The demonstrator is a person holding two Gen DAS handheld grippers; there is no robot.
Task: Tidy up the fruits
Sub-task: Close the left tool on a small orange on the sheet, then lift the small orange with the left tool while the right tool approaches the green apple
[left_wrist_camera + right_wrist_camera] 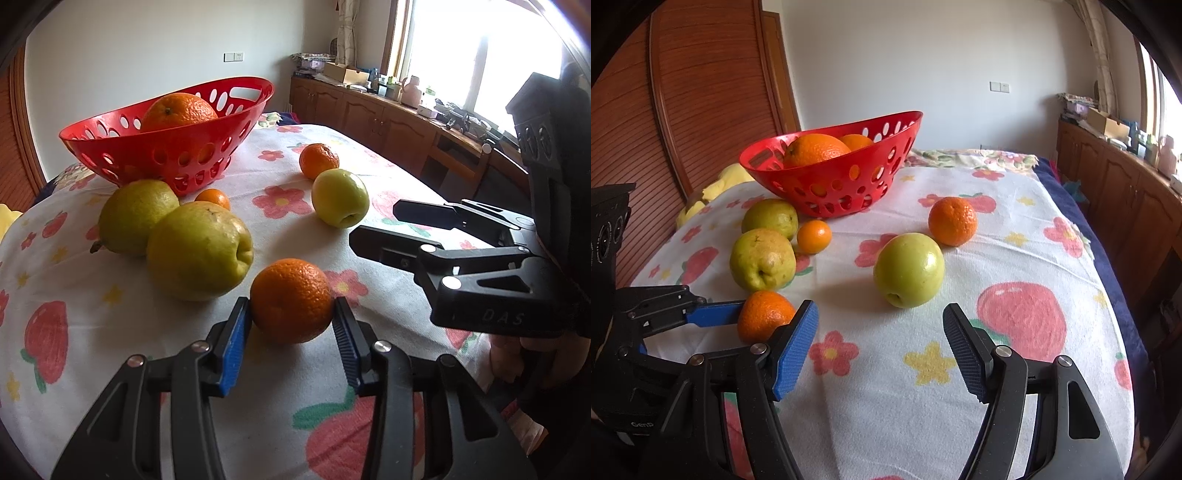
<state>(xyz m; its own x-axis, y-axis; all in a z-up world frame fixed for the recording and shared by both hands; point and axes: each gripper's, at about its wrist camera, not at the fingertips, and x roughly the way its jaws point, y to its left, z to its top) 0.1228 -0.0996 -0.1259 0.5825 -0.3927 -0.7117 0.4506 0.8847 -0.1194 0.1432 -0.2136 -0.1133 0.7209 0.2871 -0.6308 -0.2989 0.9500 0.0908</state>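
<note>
My left gripper (291,308) is shut on an orange (291,300) that rests on the flowered cloth; the same orange (764,315) shows in the right wrist view between the blue fingers. My right gripper (881,325) is open and empty, just short of a green apple (908,270). A red perforated basket (147,155) at the back holds oranges (816,149). Two yellow-green pears (199,251) (136,216), a tiny orange (213,198) and another orange (318,160) lie loose on the cloth.
The table's cloth (886,387) drops off at the right and front edges. A wooden sliding door (683,110) stands at the left. Wooden cabinets with clutter (388,110) run under the window at the right.
</note>
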